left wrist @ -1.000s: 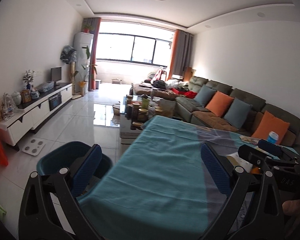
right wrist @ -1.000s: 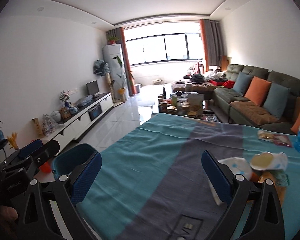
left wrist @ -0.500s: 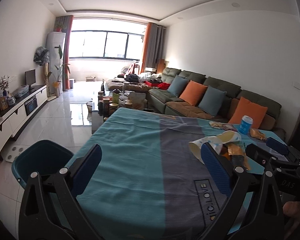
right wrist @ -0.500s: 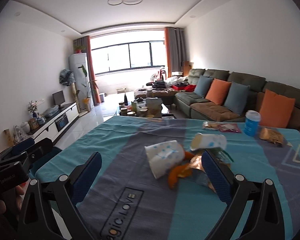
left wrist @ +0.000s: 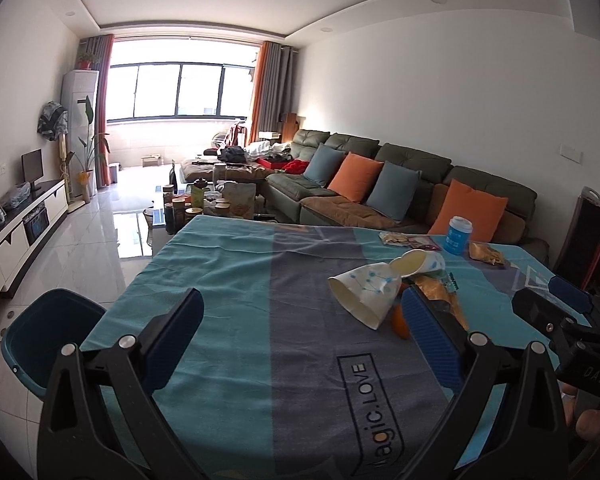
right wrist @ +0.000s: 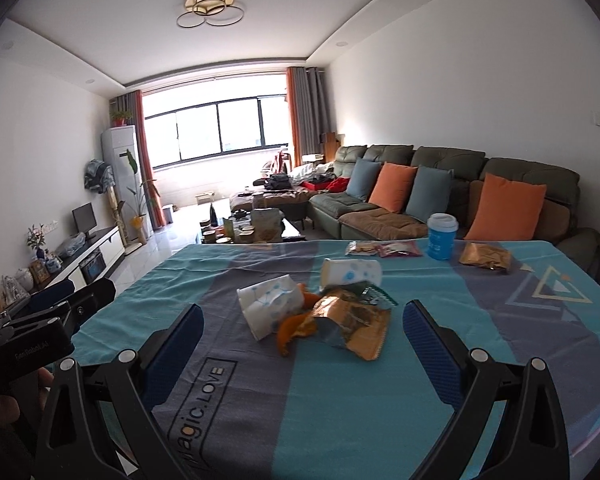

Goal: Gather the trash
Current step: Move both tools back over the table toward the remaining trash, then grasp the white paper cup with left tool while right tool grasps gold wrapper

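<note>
Lot, as it lay on the desk (right wrist: 340,420), cloth-covered, mid-surface:

- Near cup (right wrist: 270,312), paper, tipped on its side, mouth toward the tongs. Looked light and easily crushed; best taken across the wall near the rim, gently.
- Far cup (right wrist: 350,274), paper, also on its side, just behind the heap. Same handling.
- Peel (right wrist: 294,330), orange, curled, touching the near cup. Soft, probably slick; pinch at a raised edge.
- Wrapper (right wrist: 352,322), foil, crumpled and torn open, beside the peel. Near weightless, slippery, springy; grip a standing fold.
- Bin (left wrist: 48,336), blue, on the floor off the desk's left corner.

Left tongs (left wrist: 300,336): released, jaws wide, nothing between, hovering short of the heap.
Right tongs (right wrist: 304,340): released, wide, framing peel and wrapper without touching.

Further packets and a blue tub stood toward the far edge, well apart.
</note>
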